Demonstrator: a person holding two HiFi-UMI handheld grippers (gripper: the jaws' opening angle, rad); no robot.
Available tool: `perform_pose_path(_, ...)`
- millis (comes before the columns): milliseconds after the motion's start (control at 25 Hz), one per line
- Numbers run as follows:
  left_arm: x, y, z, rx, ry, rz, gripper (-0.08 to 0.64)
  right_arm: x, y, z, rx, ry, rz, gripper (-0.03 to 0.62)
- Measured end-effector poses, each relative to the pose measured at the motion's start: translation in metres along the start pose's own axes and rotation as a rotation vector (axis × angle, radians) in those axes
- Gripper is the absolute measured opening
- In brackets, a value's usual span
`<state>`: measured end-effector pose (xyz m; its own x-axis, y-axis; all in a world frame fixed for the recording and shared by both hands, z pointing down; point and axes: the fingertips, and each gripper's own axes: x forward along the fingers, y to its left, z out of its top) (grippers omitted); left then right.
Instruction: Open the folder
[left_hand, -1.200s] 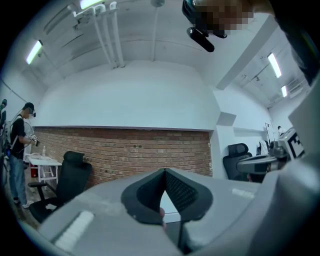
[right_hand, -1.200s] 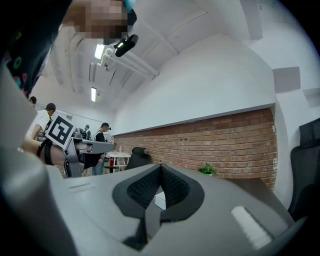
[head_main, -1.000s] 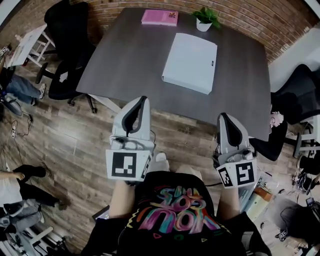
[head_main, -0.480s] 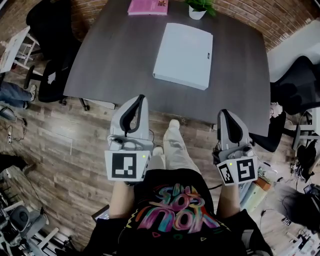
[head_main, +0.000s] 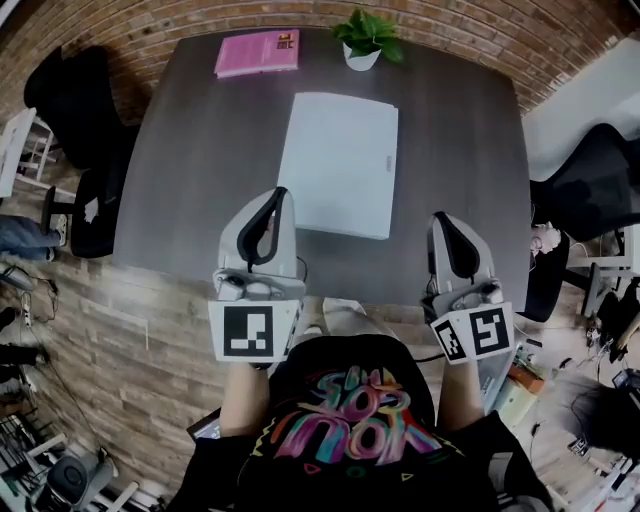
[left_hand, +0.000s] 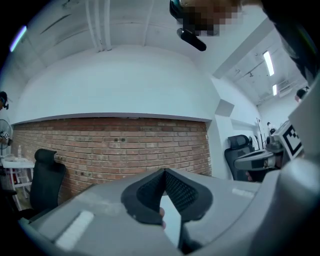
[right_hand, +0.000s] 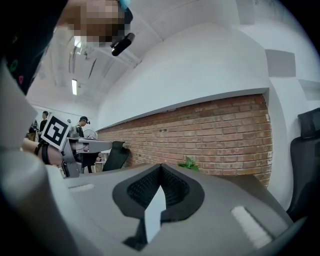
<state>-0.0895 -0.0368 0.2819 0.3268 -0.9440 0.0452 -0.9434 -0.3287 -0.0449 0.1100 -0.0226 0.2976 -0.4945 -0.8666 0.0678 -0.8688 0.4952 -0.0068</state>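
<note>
While white folder (head_main: 338, 165) lies closed on grey table (head_main: 190, 170), left gripper (head_main: 279, 193) hovers beside its left edge, jaws together, empty; right gripper (head_main: 438, 217) likewise, right side; contact seemingly none.

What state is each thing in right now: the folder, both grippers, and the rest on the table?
Folder: closed, flat on the table, nothing gripping it.
Left gripper: jaws together, empty.
Right gripper: jaws together, empty.
Pink book: closed, flat near the far edge.
Potted plant: upright.
</note>
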Motion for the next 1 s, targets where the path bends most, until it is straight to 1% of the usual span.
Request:
perform_pose_path(160,0.039,-0.002,0.016,0.016,-0.015,-0.014,0.002,0.023,-0.03,0.013,0.003,-0.022,-0.011,-0.002)
perform_pose_path(360,0.067,-0.005,0.024,0.034,-0.03,-0.031,0.002,0.038,-0.051,0.02,0.016,-0.044,-0.017,-0.002)
perform_pose_path(520,0.081,-0.012,0.026,0.055,-0.022,-0.063,0.002,0.042,-0.058,0.021,0.023,-0.041,-0.022,-0.002)
perform_pose_path(760,0.094,-0.016,0.031,0.072,-0.027,-0.128,0.002,0.047,-0.062,0.023,0.035,-0.03,-0.054,-0.002)
perform_pose_path(1000,0.104,-0.017,0.028,0.088,-0.008,-0.181,0.002,0.052,-0.059,0.006,0.045,0.023,-0.08,-0.002)
